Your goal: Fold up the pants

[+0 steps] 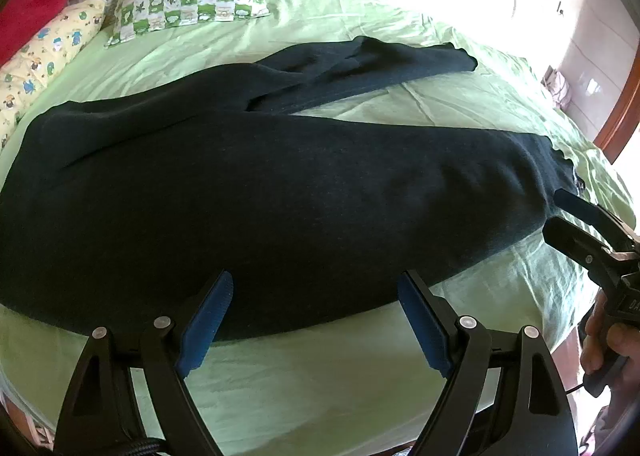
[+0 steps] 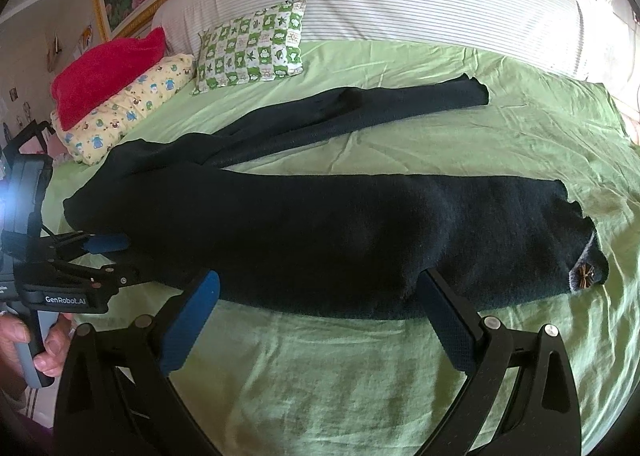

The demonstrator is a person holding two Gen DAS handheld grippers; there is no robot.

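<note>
Each hand-held gripper was a black frame of two angular fingers with cut-out triangular windows, silver round screw heads at the pivots, and ribbed blue pads on the inner faces. The left hand-held gripper (image 1: 314,320) trailed a braided black cable beneath it. Seen from the right hand-held gripper (image 2: 318,320), its body carried white "GenRobot.AI" lettering above a grey handle.
</note>
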